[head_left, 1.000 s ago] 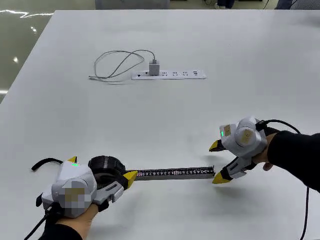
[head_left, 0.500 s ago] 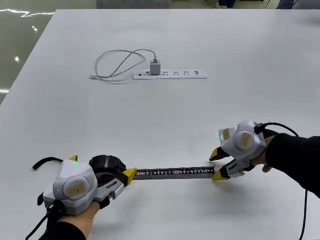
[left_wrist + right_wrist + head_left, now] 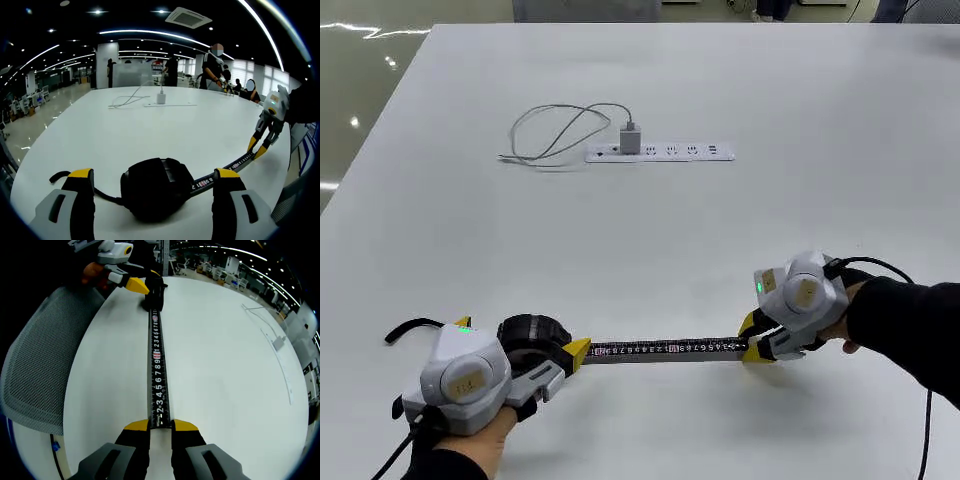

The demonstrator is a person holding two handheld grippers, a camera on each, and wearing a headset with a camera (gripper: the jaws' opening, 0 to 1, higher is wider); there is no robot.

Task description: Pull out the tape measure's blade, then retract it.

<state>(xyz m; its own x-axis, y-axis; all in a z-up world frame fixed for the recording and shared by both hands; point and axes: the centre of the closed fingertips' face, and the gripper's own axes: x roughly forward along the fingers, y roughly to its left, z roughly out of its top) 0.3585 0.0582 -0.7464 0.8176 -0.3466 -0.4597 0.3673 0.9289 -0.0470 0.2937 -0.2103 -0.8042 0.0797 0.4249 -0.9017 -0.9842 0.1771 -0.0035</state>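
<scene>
Since 1 s ago the right tool has dropped to the bench and gone from spread to pressed together on the end of the blade. 0.5 s ago it was only half closed. Blade length looks about the same, so the grip seems only just taken.

Right gripper view: right tool pinches the blade at the zero end, w/ the tape running straight away to the case, numbers up. The low, flat grip prob keeps the blade from twisting or kinking on the pull.

The tape measure sits on the bench at the person's near left, btwn the jaws of the left tool. Left gripper view: left tool is spread, straddling the tape measure w/ a gap on the strap side. It looks more a brace than a clamp, prob to stop the case sliding toward the pull. A black strap trails off behind.

Bench: plain white, matte, wide. On the far side, a white power strip w/ a charger plugged in and a grey cable looped beside it, well apart from the work.

Room: big open hall, glossy floor, ceiling light strips, people standing in the bkgd.
</scene>
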